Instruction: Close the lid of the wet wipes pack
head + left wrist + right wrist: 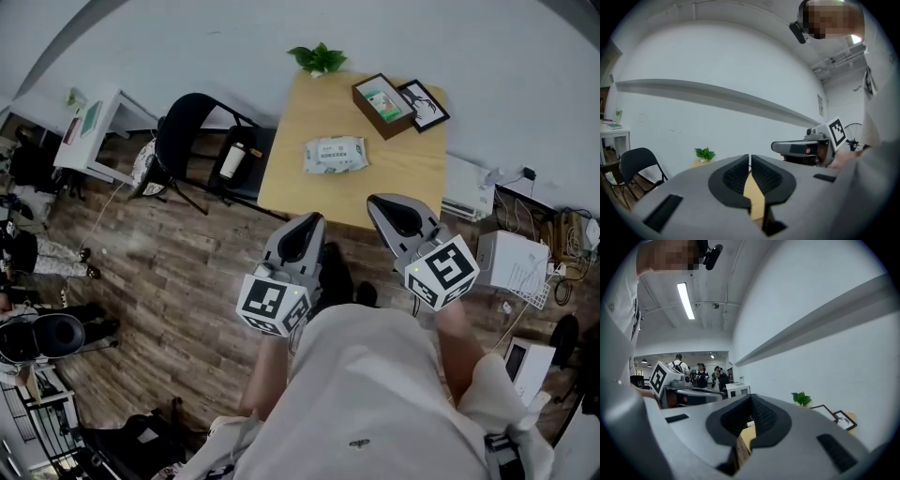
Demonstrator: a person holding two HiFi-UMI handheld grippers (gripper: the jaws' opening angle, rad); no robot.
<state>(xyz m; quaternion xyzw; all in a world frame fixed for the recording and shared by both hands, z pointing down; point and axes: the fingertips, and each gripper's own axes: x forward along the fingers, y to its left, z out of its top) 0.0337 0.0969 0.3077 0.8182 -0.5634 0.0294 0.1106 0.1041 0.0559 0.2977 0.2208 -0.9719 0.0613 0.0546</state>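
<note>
The pale square wooden table (412, 173) looks smooth and matt; the dark plank floor (187, 272) shows rough grain. The white-green wet wipes pack (335, 154) is soft, faintly glossy plastic film.

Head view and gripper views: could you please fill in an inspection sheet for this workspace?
Surface: wooden table, mostly bare.
Job's things: wet wipes pack lying flat mid-table; lid state too small to tell.
Clutter: potted plant, brown box and framed picture along the far edge.
Grippers: left gripper and right gripper both shut, empty, at the table's near edge.
Cables: cables on the floor right of the table.
Surroundings: black chair with a bottle on its seat, white side table, wood floor.
</note>
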